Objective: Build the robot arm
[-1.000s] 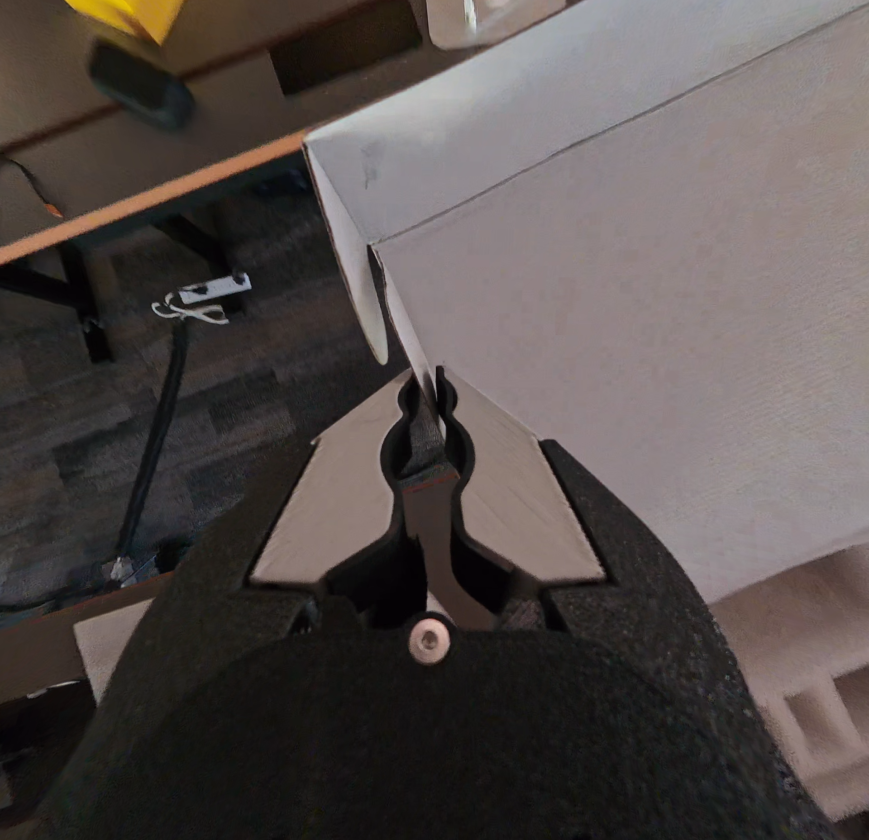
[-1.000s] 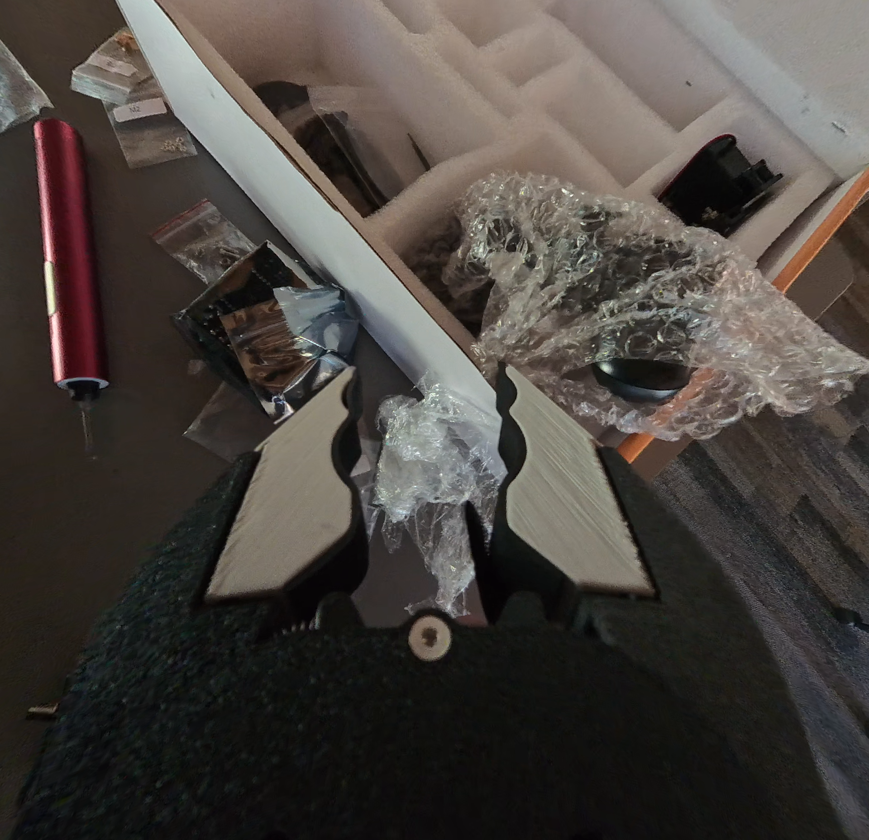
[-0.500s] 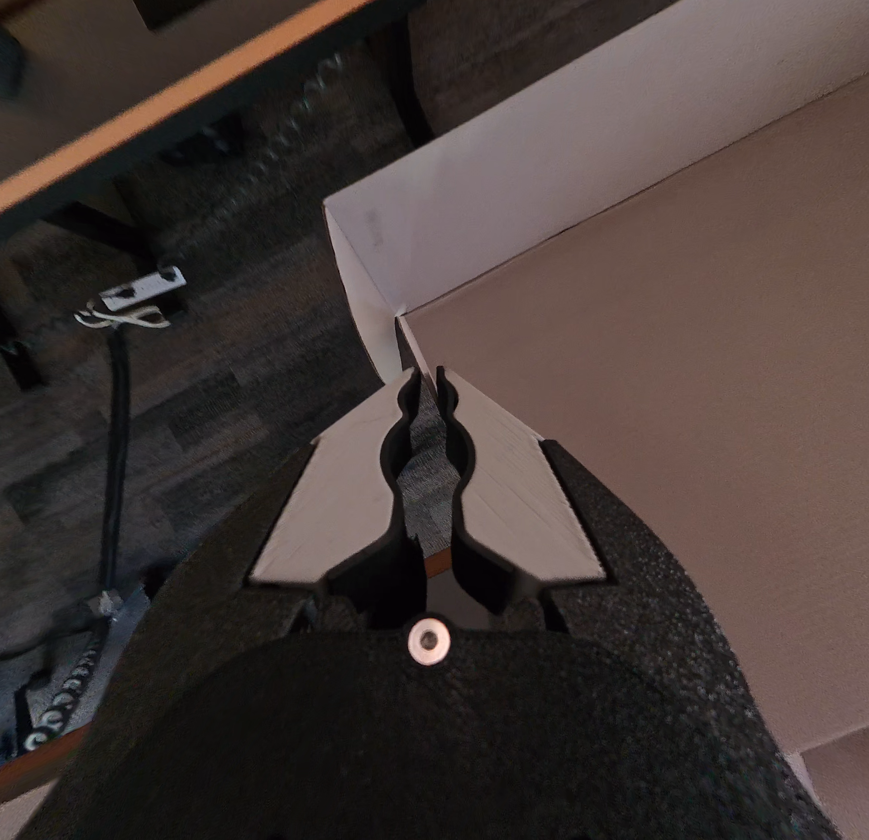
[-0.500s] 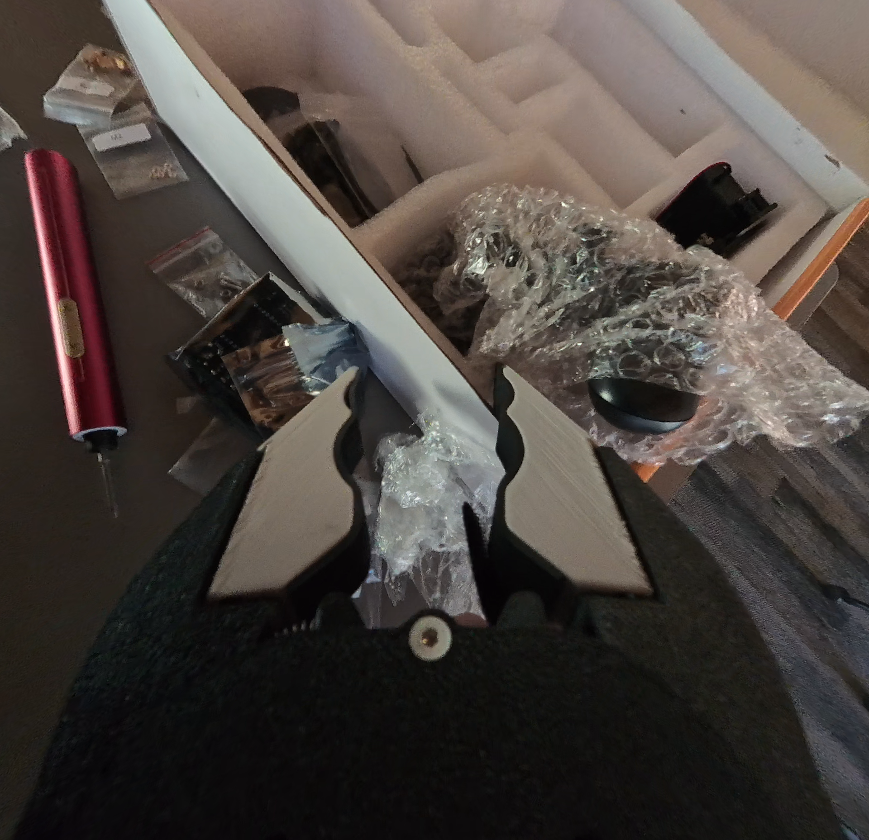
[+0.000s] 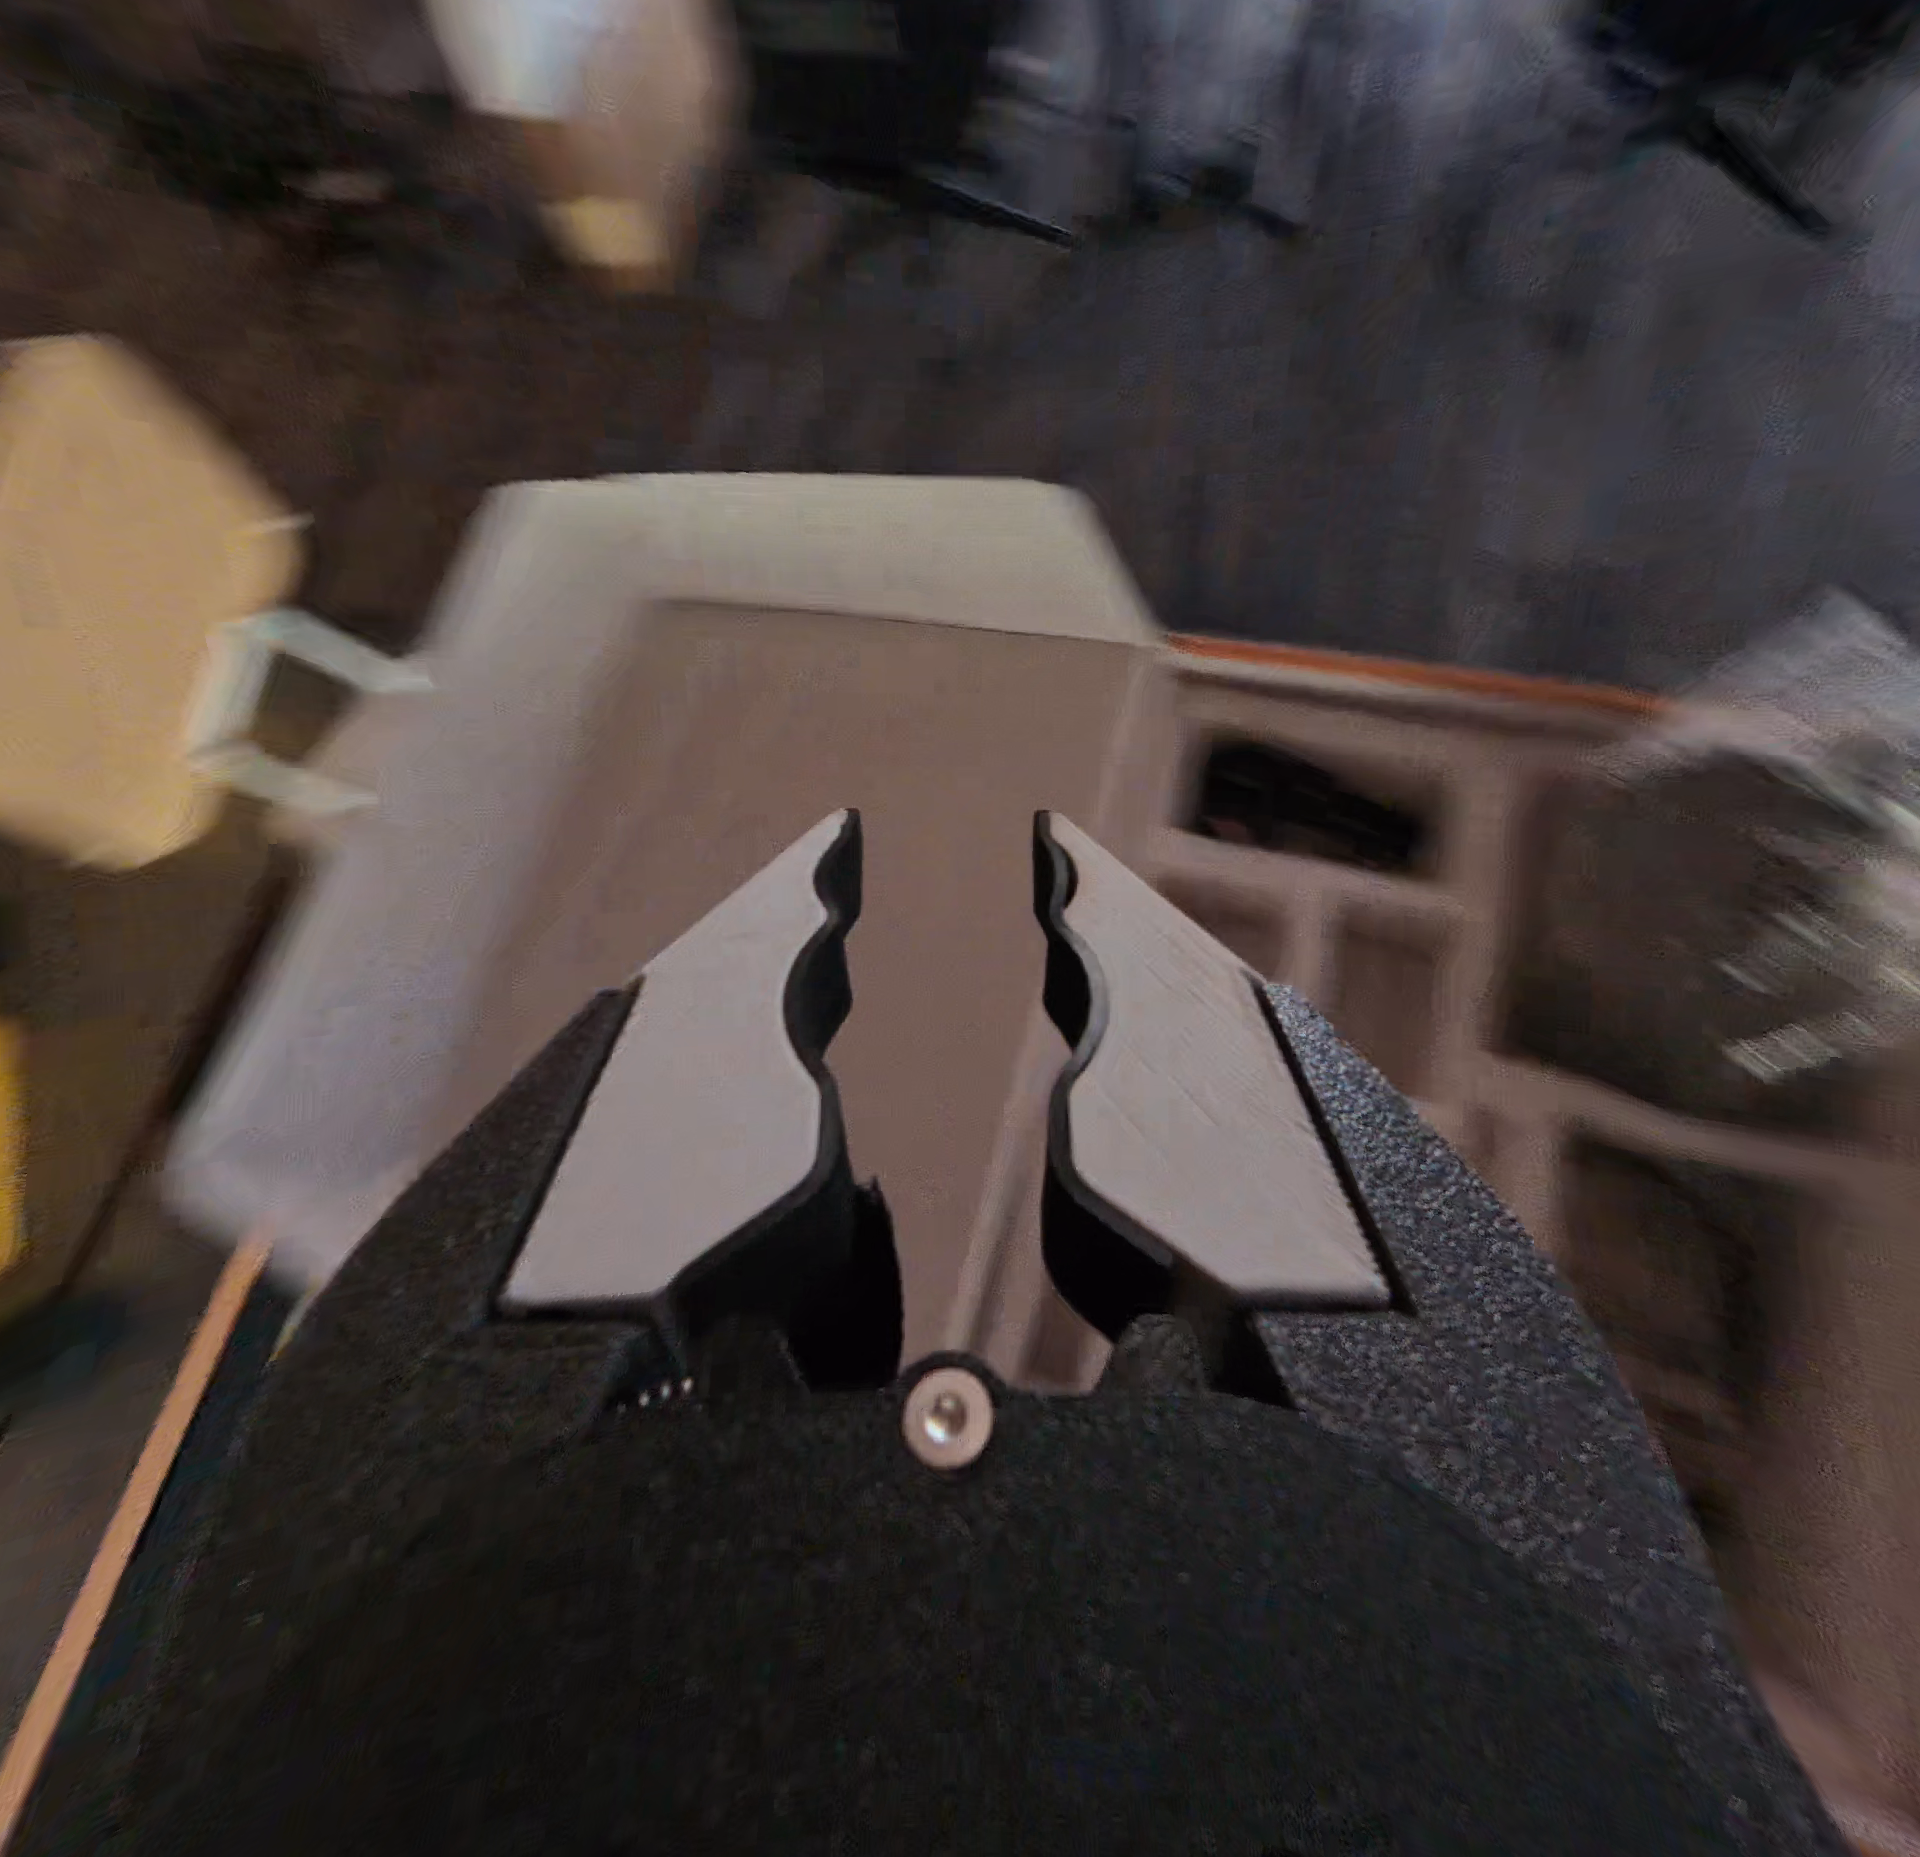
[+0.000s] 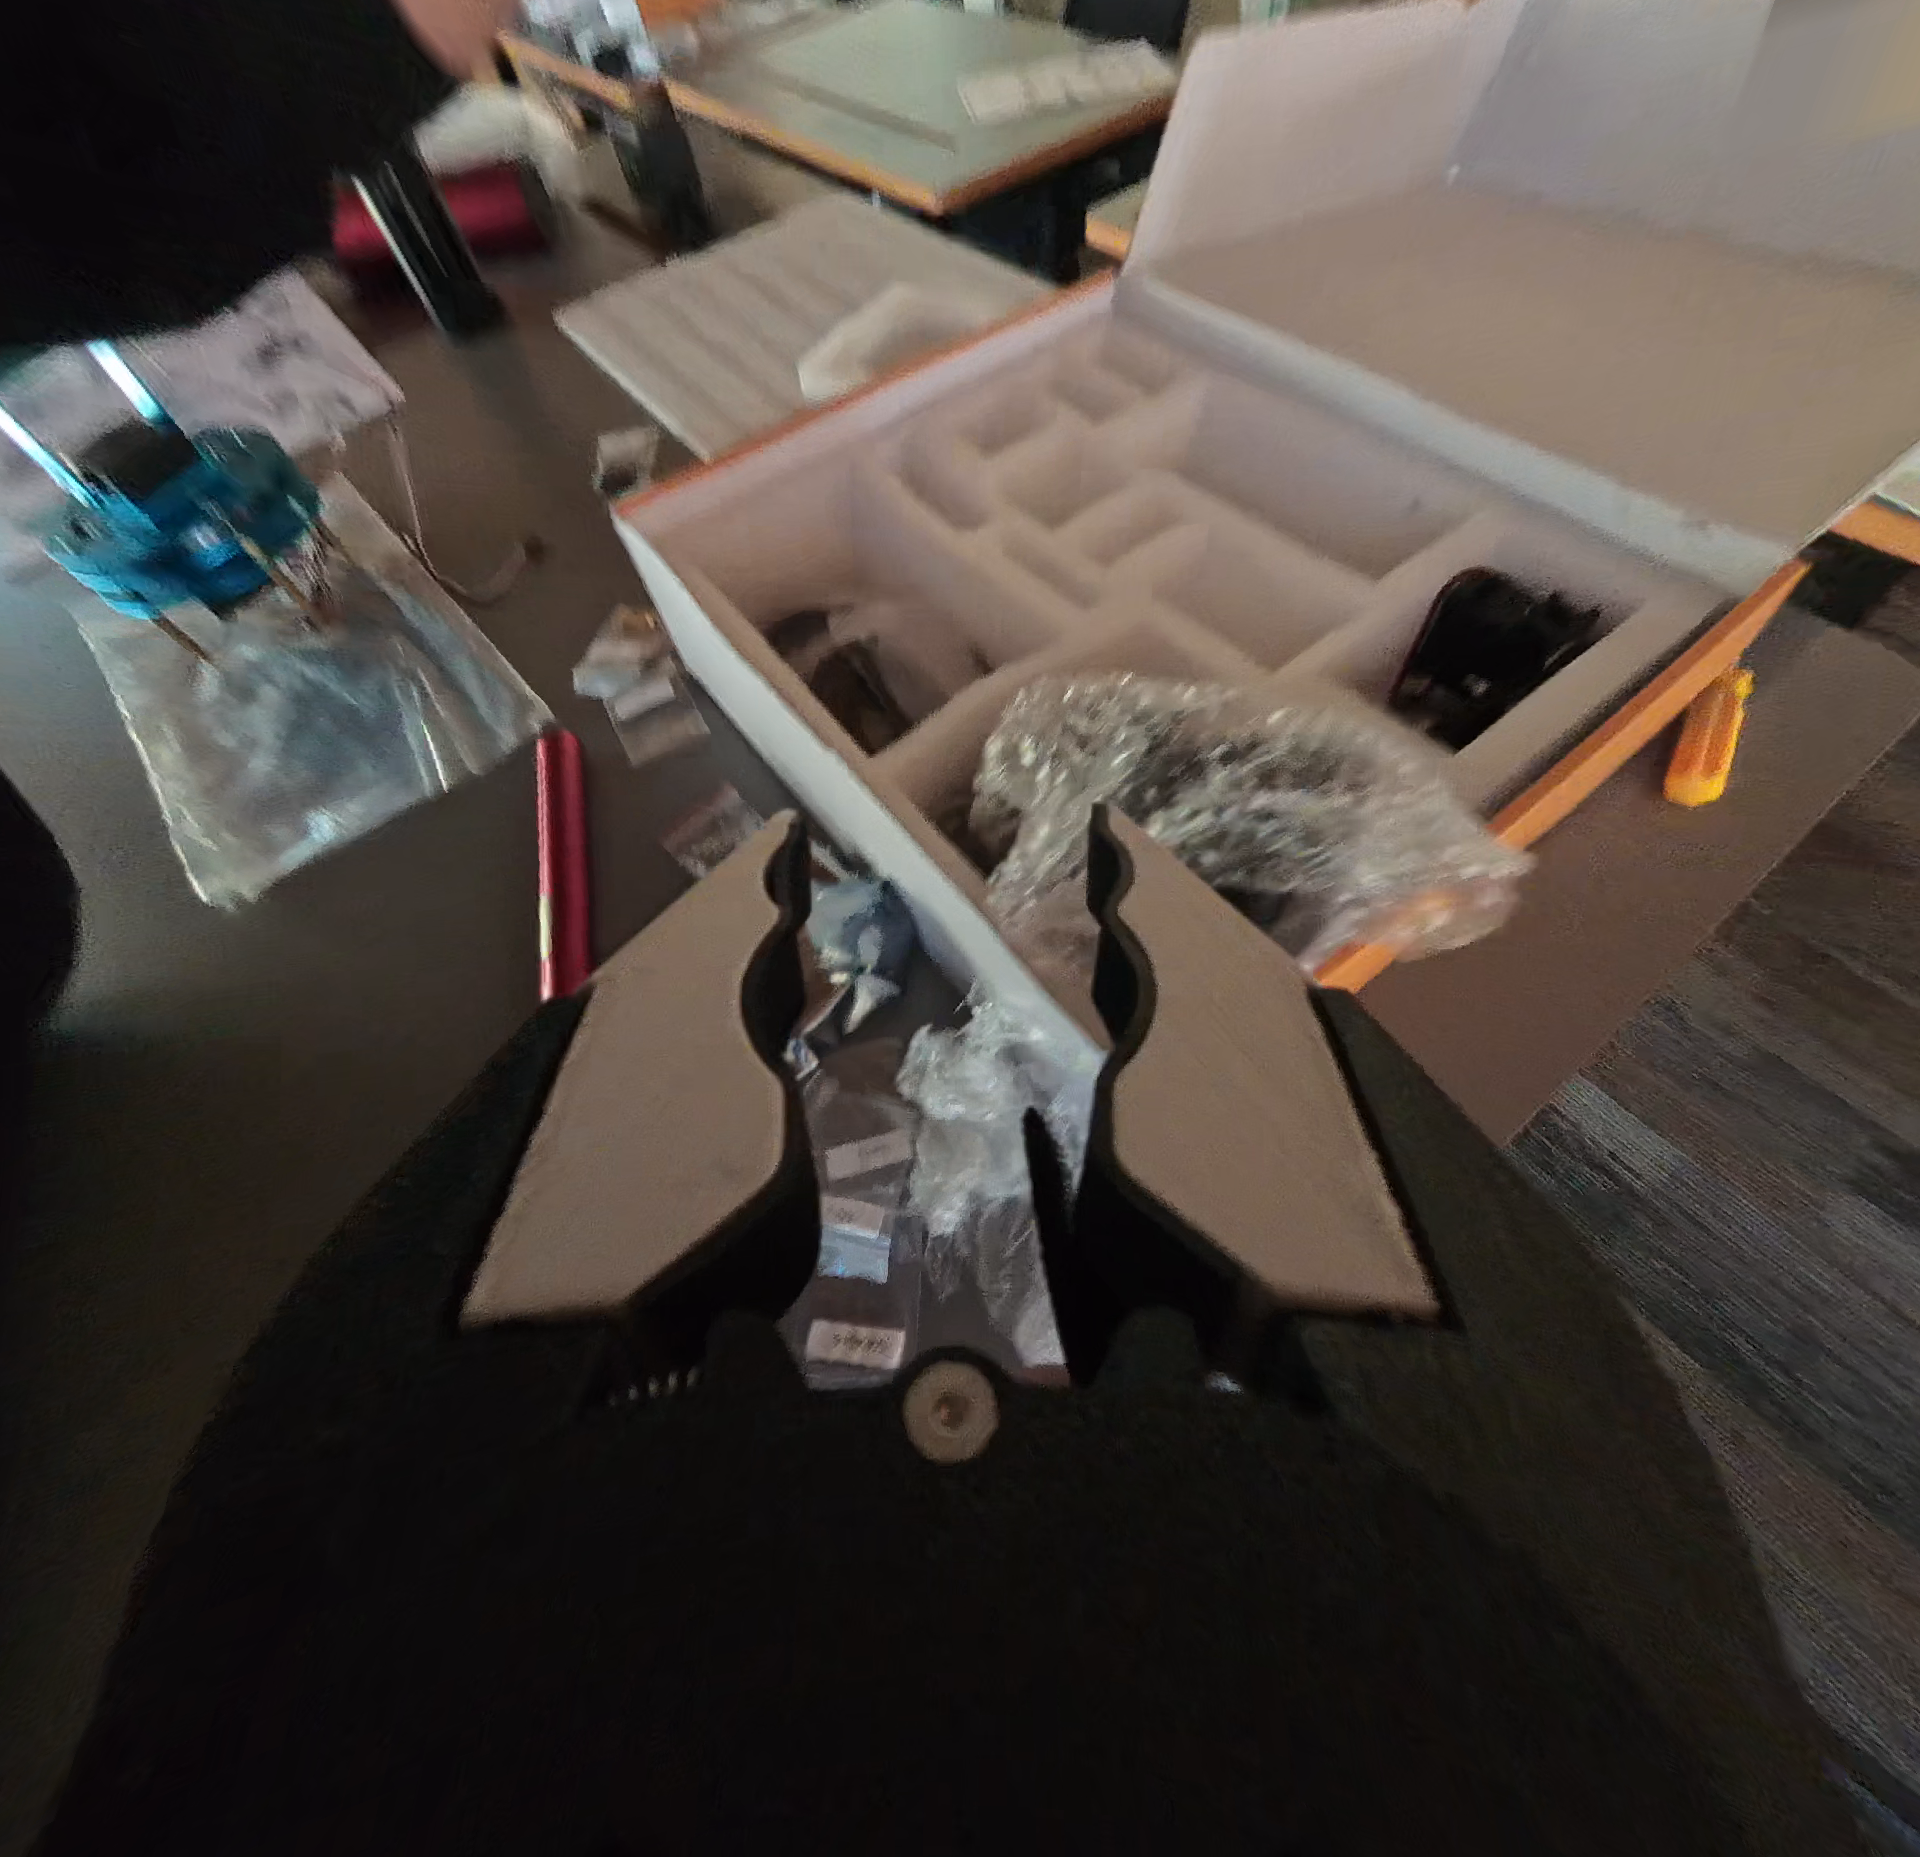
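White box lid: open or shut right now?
Open. The lid stands raised behind the white box, leaving its foam compartments and the bubble wrap bundle exposed.

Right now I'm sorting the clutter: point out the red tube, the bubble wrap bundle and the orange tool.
red tube (image 6: pixel 562 851), right wrist view, mid-shaft.
bubble wrap bundle (image 6: pixel 1236 779), right wrist view, crinkled top.
orange tool (image 6: pixel 1704 737), right wrist view, middle of its body.

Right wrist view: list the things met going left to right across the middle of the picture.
Blue round part → silvery bag → red cylinder → white box → bubble-wrapped bundle → black part in the box's end compartment → orange tool.
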{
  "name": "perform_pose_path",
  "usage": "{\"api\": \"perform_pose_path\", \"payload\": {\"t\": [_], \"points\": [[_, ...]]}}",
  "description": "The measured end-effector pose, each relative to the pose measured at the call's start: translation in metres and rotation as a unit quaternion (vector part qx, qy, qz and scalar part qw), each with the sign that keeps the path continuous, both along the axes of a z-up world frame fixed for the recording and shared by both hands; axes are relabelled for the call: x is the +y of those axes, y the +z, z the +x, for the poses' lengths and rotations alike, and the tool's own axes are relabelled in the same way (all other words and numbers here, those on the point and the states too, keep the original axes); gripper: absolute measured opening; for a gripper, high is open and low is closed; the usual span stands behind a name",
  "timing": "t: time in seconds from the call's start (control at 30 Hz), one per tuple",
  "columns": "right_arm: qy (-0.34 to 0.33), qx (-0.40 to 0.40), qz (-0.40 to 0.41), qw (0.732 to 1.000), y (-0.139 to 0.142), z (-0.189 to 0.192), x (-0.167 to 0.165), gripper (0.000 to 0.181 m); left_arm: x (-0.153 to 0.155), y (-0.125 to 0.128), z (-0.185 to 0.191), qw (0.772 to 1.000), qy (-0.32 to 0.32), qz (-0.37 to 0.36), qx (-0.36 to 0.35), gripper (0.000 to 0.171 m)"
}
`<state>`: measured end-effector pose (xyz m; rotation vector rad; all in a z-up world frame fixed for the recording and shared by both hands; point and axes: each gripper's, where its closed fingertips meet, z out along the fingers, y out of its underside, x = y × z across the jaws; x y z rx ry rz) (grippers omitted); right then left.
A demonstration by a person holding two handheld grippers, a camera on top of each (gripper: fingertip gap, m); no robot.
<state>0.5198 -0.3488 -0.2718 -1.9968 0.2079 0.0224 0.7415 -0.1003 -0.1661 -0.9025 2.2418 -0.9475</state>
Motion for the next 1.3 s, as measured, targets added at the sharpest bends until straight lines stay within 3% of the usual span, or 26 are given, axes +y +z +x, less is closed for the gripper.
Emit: {"api": "perform_pose_path", "payload": {"t": [0.07, 0.13, 0.23, 0.37, 0.5, 0.7, 0.73, 0.87, 1.1, 1.3], "points": [[-0.026, -0.005, 0.018, 0.999, 0.014, 0.033, -0.003, 0.047, -0.068, -0.052, -0.032, 0.989, -0.122, 0.024, 0.081, 0.029], [-0.064, -0.010, 0.011, 0.998, 0.013, 0.073, 0.000, 0.047, -0.103, -0.109, -0.042, 0.971, -0.166, 0.079, 0.156, 0.034], [-0.111, 0.018, -0.013, 0.994, -0.005, 0.122, 0.009, 0.047, -0.123, -0.169, -0.032, 0.945, -0.182, 0.159, 0.220, 0.038], [-0.135, 0.090, -0.035, 0.986, -0.039, 0.149, 0.020, 0.051, -0.135, -0.205, -0.016, 0.923, -0.187, 0.211, 0.261, 0.038], [-0.165, 0.071, -0.057, 0.982, -0.056, 0.158, 0.020, 0.051, -0.134, -0.218, -0.008, 0.904, -0.195, 0.279, 0.258, 0.036], [-0.156, 0.078, -0.079, 0.981, -0.076, 0.151, 0.029, 0.043, -0.132, -0.241, -0.008, 0.895, -0.197, 0.315, 0.245, 0.032], [-0.159, 0.083, -0.084, 0.980, -0.080, 0.151, 0.029, 0.038, -0.131, -0.240, -0.005, 0.896, -0.192, 0.320, 0.242, 0.022], [-0.177, 0.074, -0.097, 0.977, -0.087, 0.153, 0.028, 0.021, -0.135, -0.230, -0.002, 0.907, -0.198, 0.304, 0.214, 0.021], [-0.187, 0.075, -0.101, 0.974, -0.085, 0.153, 0.029, 0.020, -0.134, -0.203, -0.005, 0.924, -0.202, 0.281, 0.163, 0.021], [-0.196, 0.065, -0.129, 0.970, -0.087, 0.154, 0.028, 0.016, -0.141, -0.200, -0.003, 0.925, -0.224, 0.278, 0.128, 0.021]]}}
